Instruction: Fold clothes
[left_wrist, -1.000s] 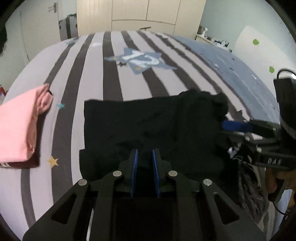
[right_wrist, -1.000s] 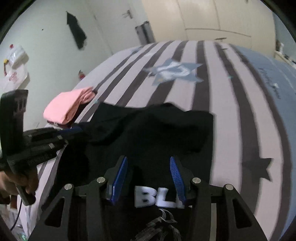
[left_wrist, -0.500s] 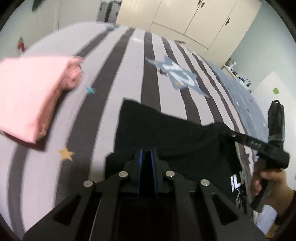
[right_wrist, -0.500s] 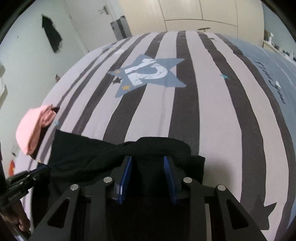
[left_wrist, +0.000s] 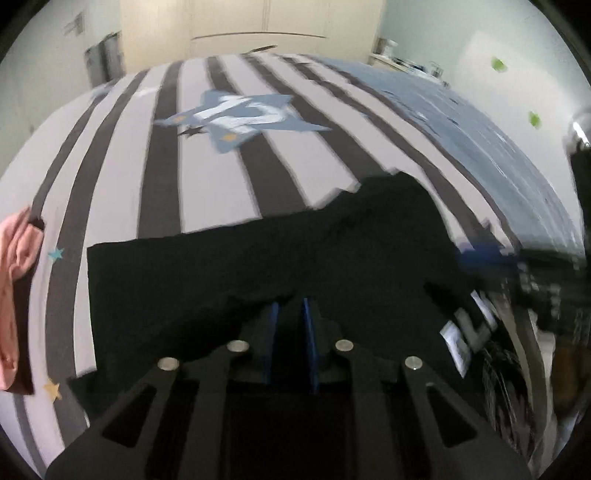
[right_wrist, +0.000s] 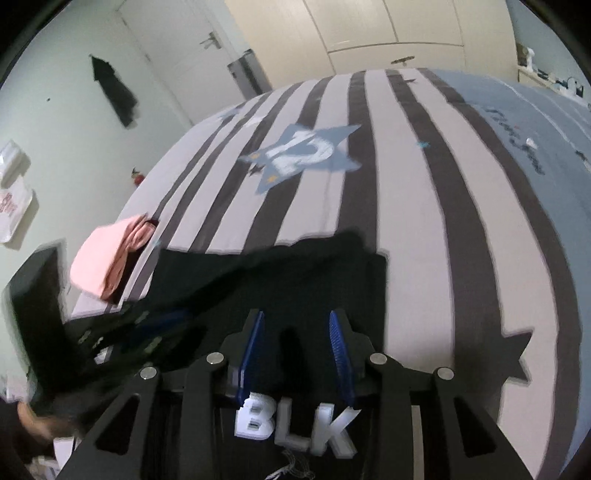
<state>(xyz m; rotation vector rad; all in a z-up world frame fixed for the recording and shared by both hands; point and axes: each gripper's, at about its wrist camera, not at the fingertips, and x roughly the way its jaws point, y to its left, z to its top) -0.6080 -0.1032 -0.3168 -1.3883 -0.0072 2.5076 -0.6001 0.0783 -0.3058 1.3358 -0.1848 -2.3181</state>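
Note:
A black T-shirt (left_wrist: 229, 273) with white letters lies on the striped bed, partly folded; it also shows in the right wrist view (right_wrist: 280, 280). My left gripper (left_wrist: 290, 314) is nearly shut over the shirt's near edge, with dark cloth between its blue pads. My right gripper (right_wrist: 295, 332) is open above the shirt's near part, beside the white print "BLK" (right_wrist: 295, 428). Each gripper shows blurred at the other view's edge.
A folded pink garment (left_wrist: 14, 295) lies at the bed's left edge, also in the right wrist view (right_wrist: 110, 258). A blue star print (left_wrist: 240, 118) marks the bed's middle. Wardrobe doors (right_wrist: 388, 29) and a door stand behind.
Both grippers have swung about over the shirt. The right gripper's jaws, narrower half a second ago, now stand wide. The shirt's far edge has shifted and looks more rumpled.

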